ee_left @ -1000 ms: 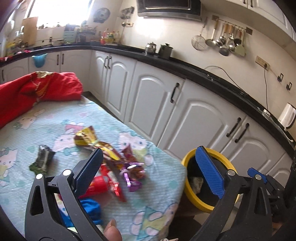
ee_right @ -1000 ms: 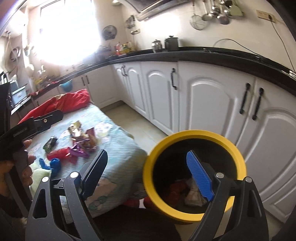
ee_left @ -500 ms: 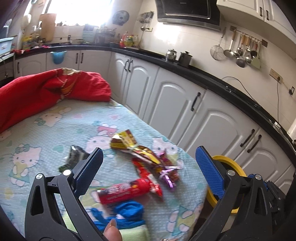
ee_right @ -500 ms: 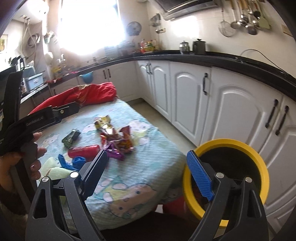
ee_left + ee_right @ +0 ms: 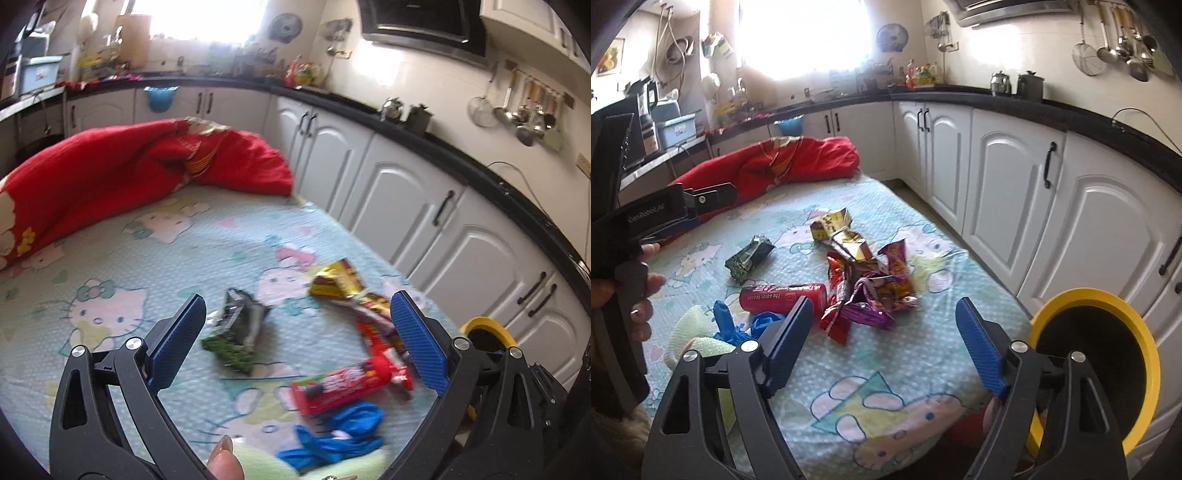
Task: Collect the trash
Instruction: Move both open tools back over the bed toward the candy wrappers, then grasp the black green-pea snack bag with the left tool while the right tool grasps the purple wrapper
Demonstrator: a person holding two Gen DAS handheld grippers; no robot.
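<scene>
Both your grippers, left and right, gape wide, holding nothing. The wrappers lie heaped on the sheet; the bin stands at their four o'clock.

Legible markings — two found
Left gripper body: "GenRobot.AI"; red tube: "The color teases" — other wrappers unreadable.

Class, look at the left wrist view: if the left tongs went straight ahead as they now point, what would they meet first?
Probably the dark green snack wrapper lying on the Hello Kitty sheet. It sits between the open left tongs, nearer the left finger; the red tube lies lower right. Depth is uncertain through the fisheye.
</scene>
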